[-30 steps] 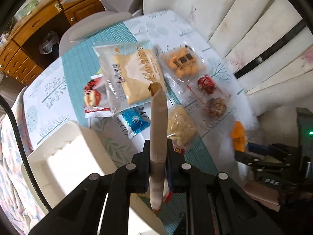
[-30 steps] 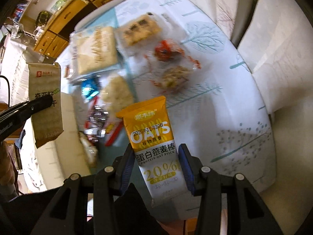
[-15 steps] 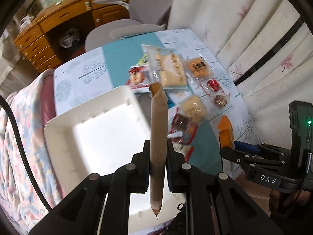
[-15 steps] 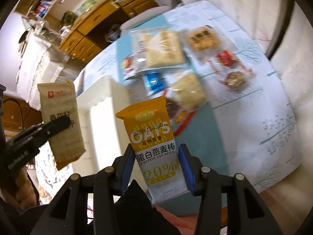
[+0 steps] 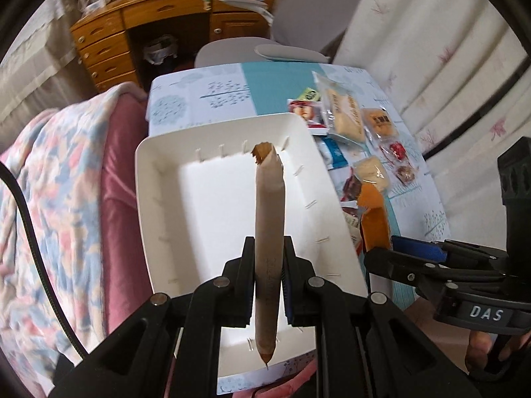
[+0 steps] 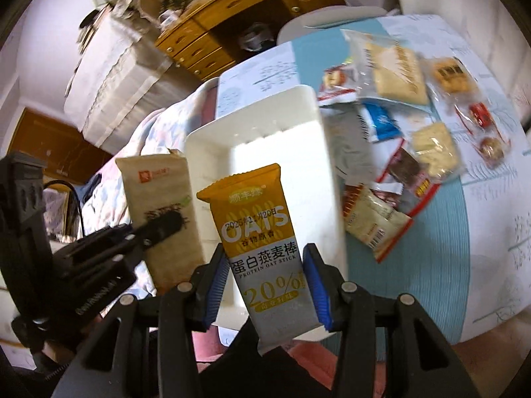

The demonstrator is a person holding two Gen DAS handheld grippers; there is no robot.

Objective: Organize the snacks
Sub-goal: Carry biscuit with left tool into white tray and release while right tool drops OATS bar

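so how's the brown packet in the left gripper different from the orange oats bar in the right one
The brown packet is plain kraft-brown with a small red logo; the oats bar is orange on top, white below, with big lettering. The left gripper clamps the brown packet across its thin faces; the right gripper grips the oats bar by its side edges. Both are sealed and held above the white tray.

oat bar [image 6: 262, 248] upright (orange/white), over tray [image 6: 318, 165]

Wooden desk [image 5: 172, 23] with drawers, grey chair [image 5: 298, 30], floral blanket [image 5: 59, 205], pale curtains [image 5: 431, 49], patterned tablecloth [image 5: 212, 96]
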